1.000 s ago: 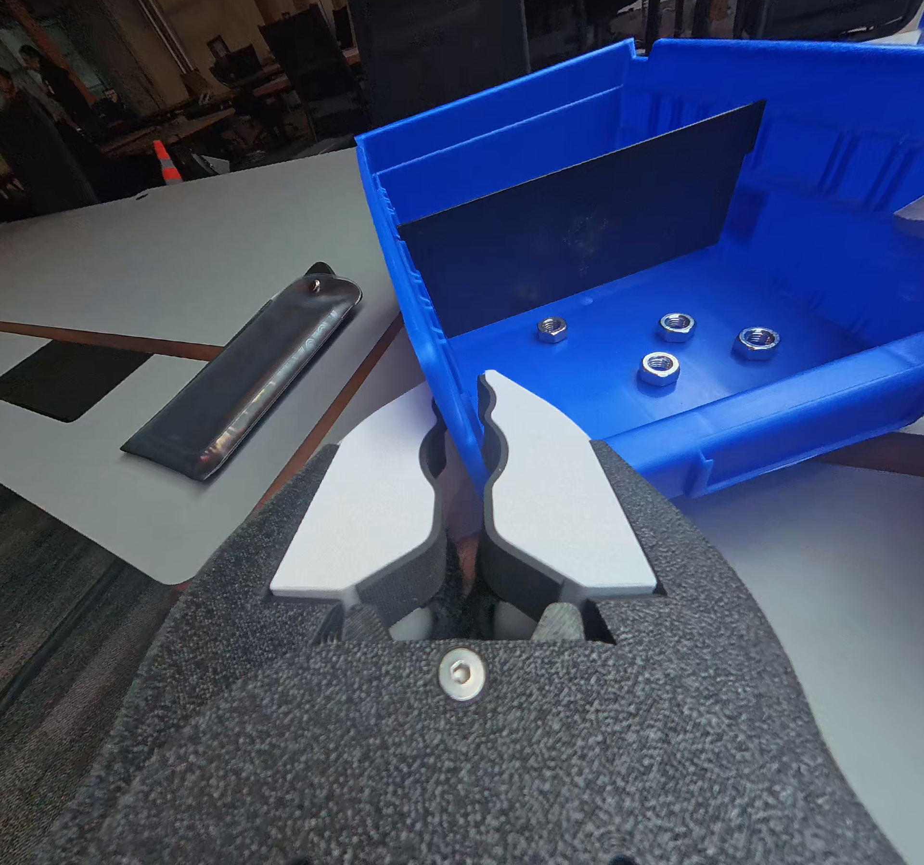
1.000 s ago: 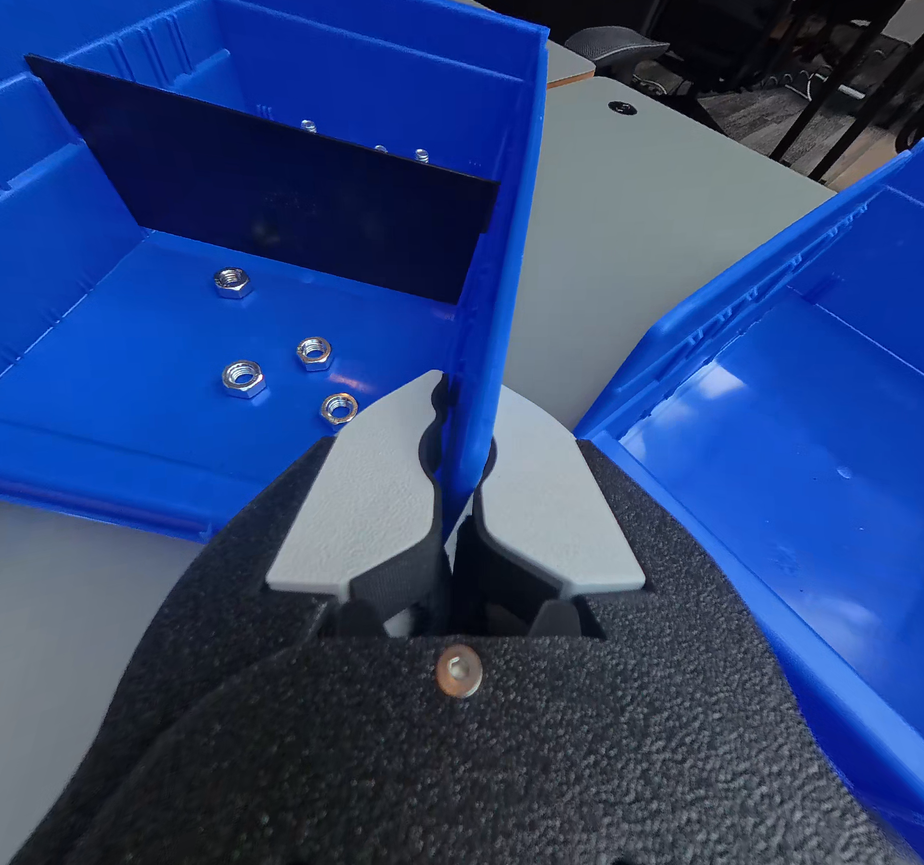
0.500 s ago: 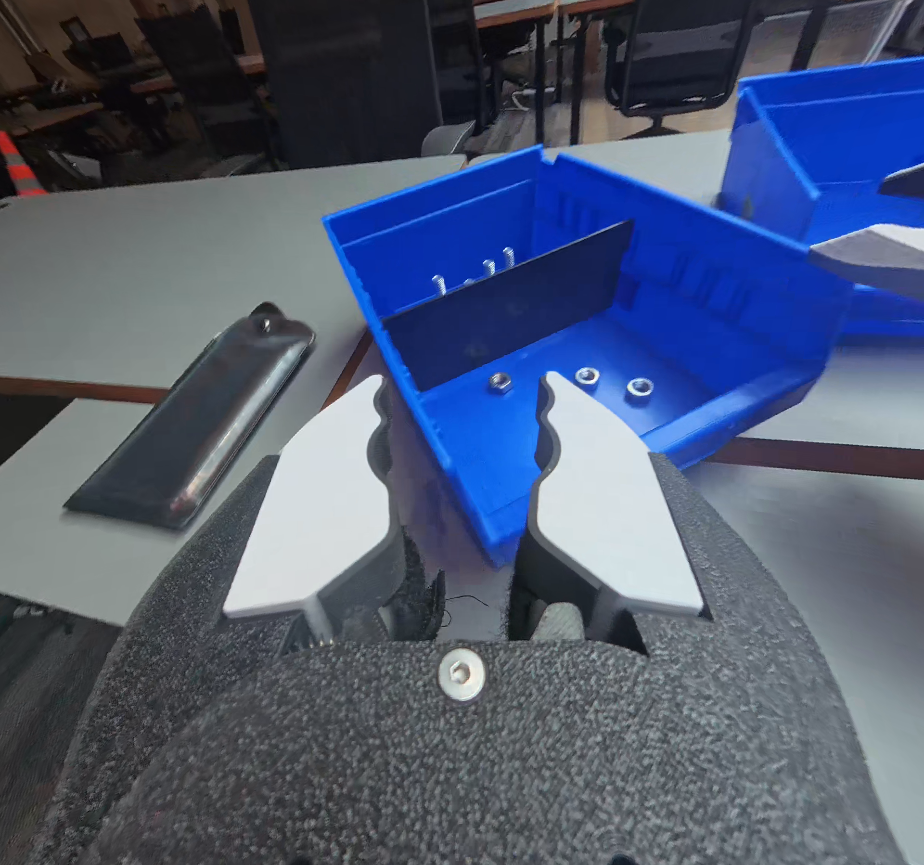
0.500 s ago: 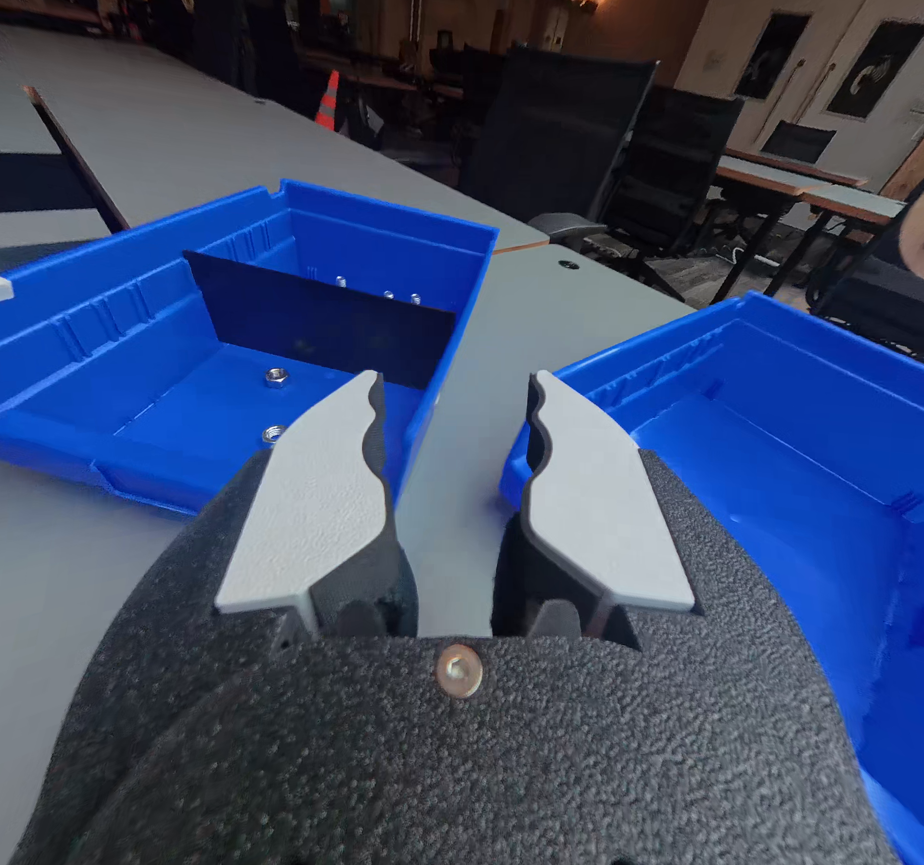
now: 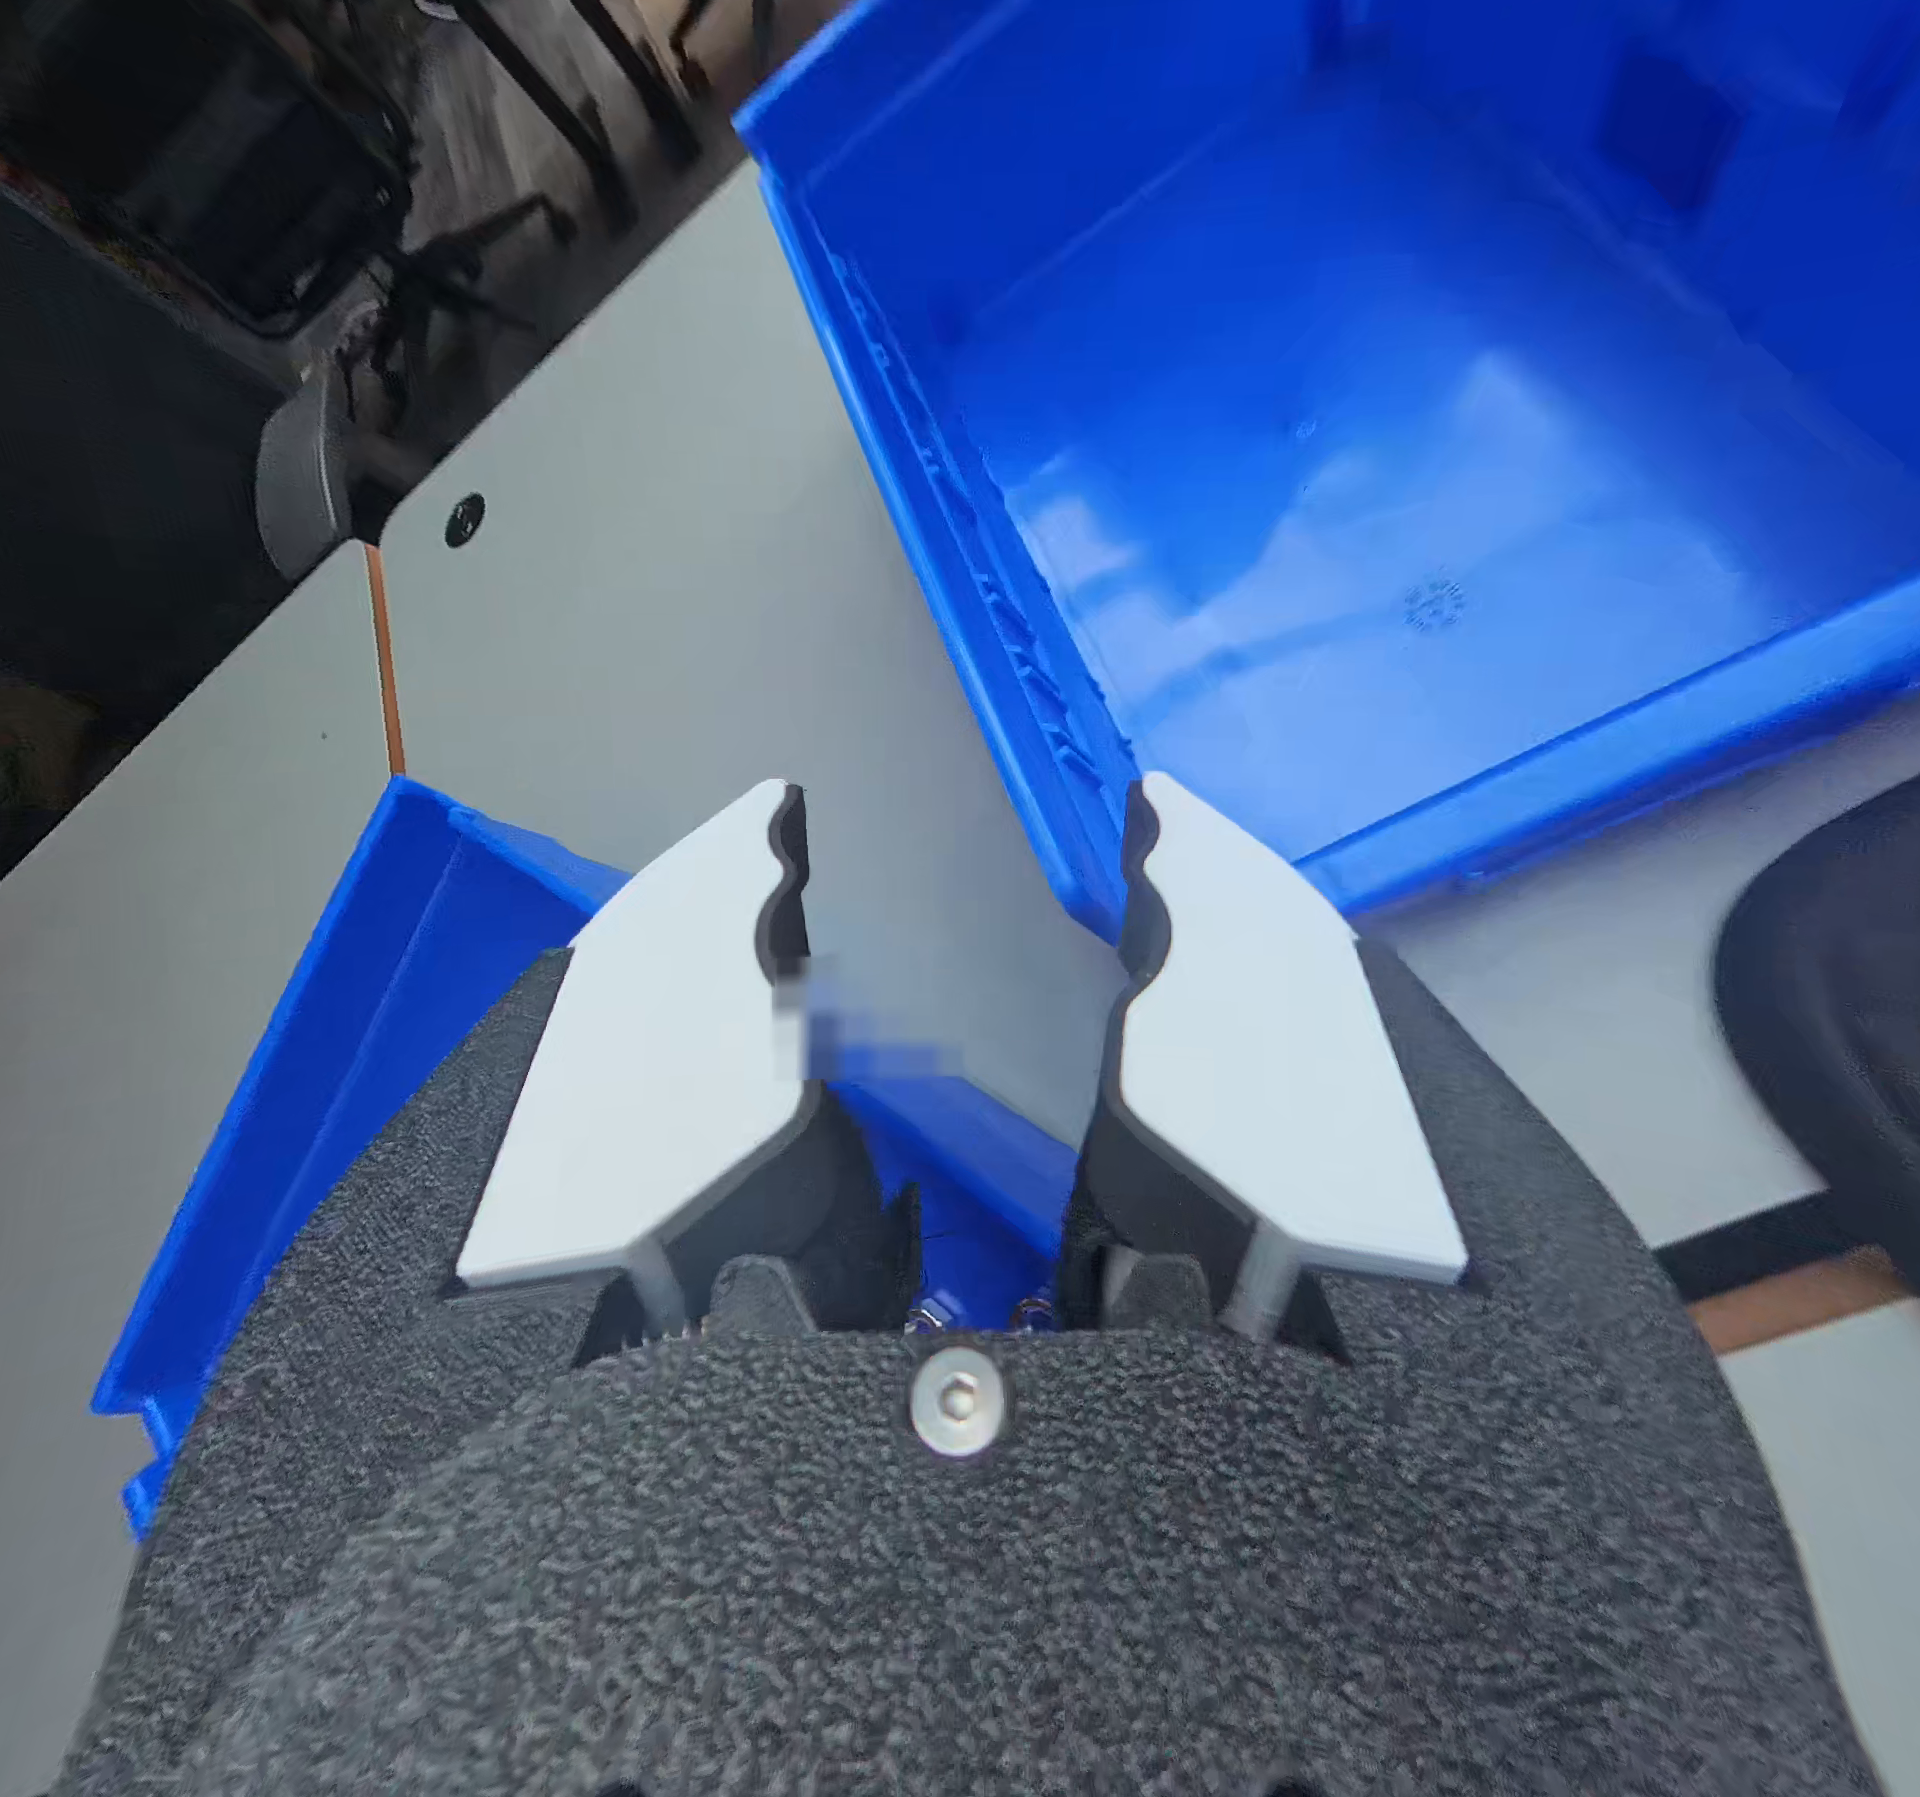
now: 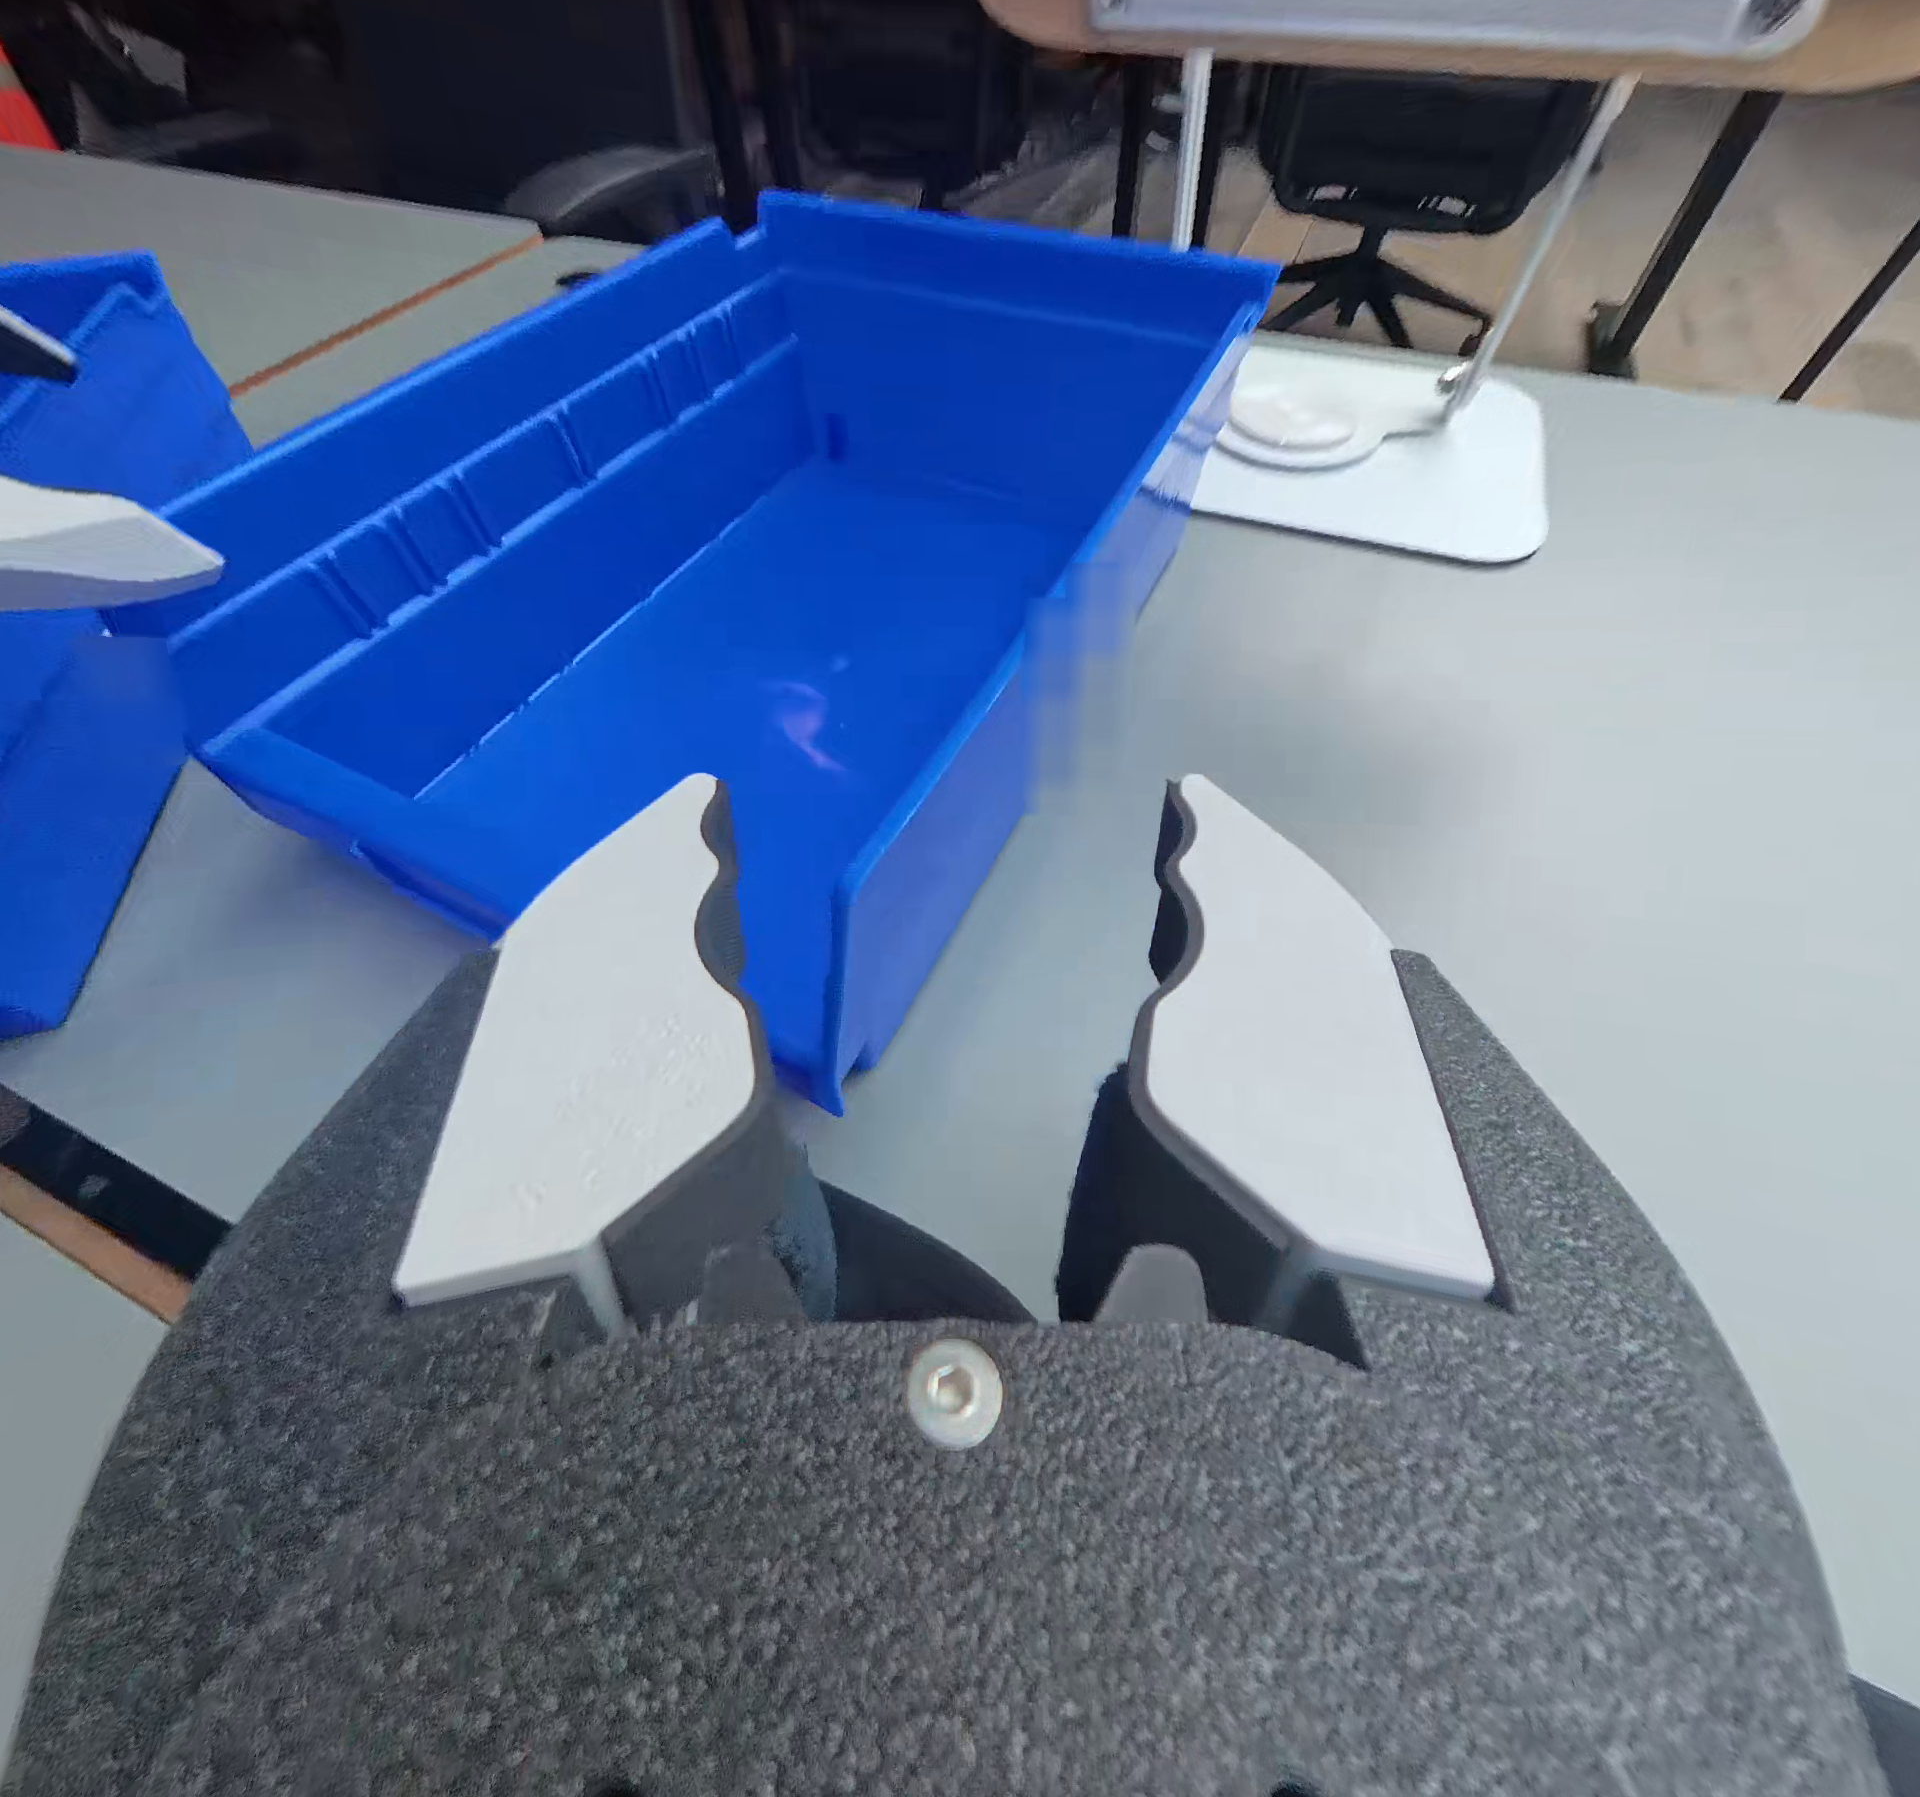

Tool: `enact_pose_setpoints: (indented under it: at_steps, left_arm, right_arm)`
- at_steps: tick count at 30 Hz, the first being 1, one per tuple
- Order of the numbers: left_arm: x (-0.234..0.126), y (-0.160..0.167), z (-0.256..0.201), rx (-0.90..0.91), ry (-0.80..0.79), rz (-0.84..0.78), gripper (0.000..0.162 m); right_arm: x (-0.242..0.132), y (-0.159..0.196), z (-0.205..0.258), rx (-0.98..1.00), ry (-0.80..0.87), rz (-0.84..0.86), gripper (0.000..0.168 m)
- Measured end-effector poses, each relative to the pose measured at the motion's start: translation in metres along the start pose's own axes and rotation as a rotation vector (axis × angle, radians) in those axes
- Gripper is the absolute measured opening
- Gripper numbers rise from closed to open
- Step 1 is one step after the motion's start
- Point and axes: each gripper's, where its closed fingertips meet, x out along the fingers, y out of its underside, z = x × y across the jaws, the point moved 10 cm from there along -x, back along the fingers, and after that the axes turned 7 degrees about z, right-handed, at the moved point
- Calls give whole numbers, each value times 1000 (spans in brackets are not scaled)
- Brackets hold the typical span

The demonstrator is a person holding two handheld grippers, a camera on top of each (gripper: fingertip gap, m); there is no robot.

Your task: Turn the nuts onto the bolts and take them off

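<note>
Both the left gripper (image 5: 966,848) and right gripper (image 6: 940,843) gape wide and empty; the nuts and bolts lie almost hidden in the small bin (image 5: 343,1041) directly under the left gripper, the nearer one.

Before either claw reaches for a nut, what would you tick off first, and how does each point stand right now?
1. Left claw open and holding nothing: ok.
2. Right claw open and holding nothing: ok.
3. Second blue bin has nothing inside: ok.
4. Nuts in sight: not ok; the bin below the left claw is mostly hidden, with only silver glints between its fingers.
5. Bolts in sight: not ok, neither view shows them.
6. Sharp view: not ok, both pictures are motion-blurred.
</note>
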Motion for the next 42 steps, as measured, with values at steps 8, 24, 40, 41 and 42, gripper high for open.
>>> enact_pose_setpoints:
  at_steps: [8,24,40,41,42]
  left_arm:
    - [53,-15,-12,100,43,246,26]
    - [50,-102,-115,133,229,82,24]
    - [63,-218,-264,408,377,-64,25]
    - [63,-220,-271,417,382,-70,25]
    - [63,-222,-276,423,387,-76,25]
  right_arm:
    - [38,7,6,-180,-27,250,29]
    - [-23,20,-116,-218,235,289,13]
    - [-114,67,-256,12,486,284,11]
    - [-118,70,-259,21,495,284,11]
    - [-121,73,-262,29,502,284,11]
